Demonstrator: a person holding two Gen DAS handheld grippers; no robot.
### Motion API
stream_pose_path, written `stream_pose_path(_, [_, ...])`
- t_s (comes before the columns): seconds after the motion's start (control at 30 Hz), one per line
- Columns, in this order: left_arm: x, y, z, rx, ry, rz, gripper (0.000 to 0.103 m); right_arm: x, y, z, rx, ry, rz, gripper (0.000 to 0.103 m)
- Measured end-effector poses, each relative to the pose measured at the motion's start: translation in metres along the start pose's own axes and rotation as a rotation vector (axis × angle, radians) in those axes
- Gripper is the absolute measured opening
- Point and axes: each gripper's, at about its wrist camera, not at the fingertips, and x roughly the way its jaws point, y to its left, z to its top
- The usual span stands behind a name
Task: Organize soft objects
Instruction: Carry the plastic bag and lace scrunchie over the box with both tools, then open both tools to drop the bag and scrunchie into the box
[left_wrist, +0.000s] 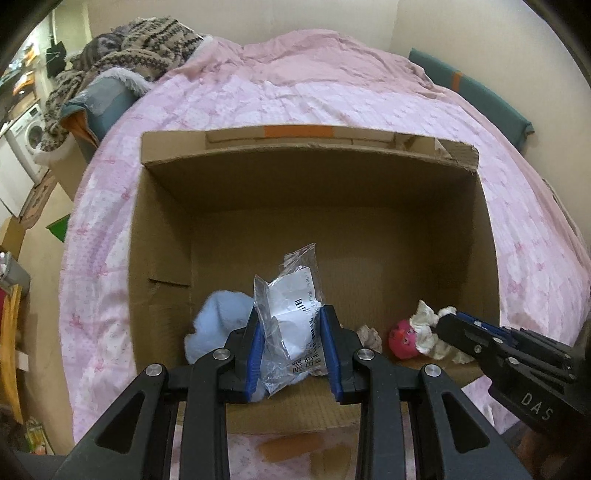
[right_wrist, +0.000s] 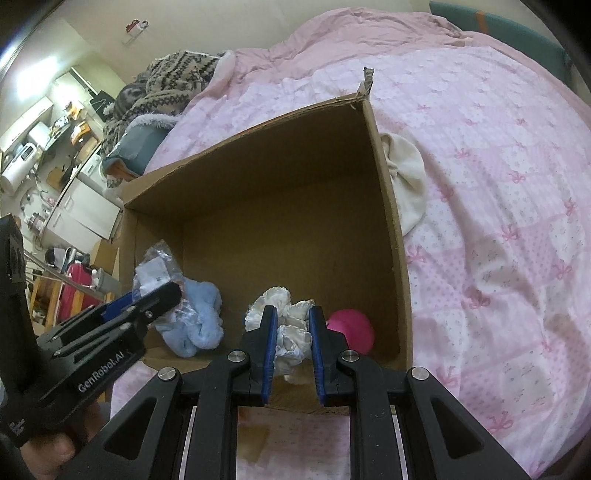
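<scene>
An open cardboard box (left_wrist: 332, 206) sits on the pink bed. My left gripper (left_wrist: 293, 332) is shut on a clear plastic packet with a white label (left_wrist: 295, 306), holding it over the box's near left. A light blue fluffy cloth (left_wrist: 218, 325) lies under it. My right gripper (right_wrist: 293, 332) is shut on a white frilly cloth (right_wrist: 291, 325), holding it inside the box's near right, beside a pink plush toy (right_wrist: 351, 328). The right gripper also shows in the left wrist view (left_wrist: 448, 317), and the left gripper in the right wrist view (right_wrist: 166, 295).
A cream sock-like cloth (right_wrist: 406, 177) lies on the pink quilt (right_wrist: 498, 221) just outside the box's right wall. A patterned knit blanket (left_wrist: 140, 48) is heaped at the bed's far left. Furniture and a washing machine (left_wrist: 29, 136) stand beyond the left edge.
</scene>
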Motion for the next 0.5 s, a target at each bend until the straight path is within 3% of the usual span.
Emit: stream_pose_path(0.5, [0.0026, -0.0057, -0.0054, 0.015, 0.013, 0.027, 0.027, 0.0006, -0.0004, 0.0008, 0.006, -0.006, 0.018, 0.019])
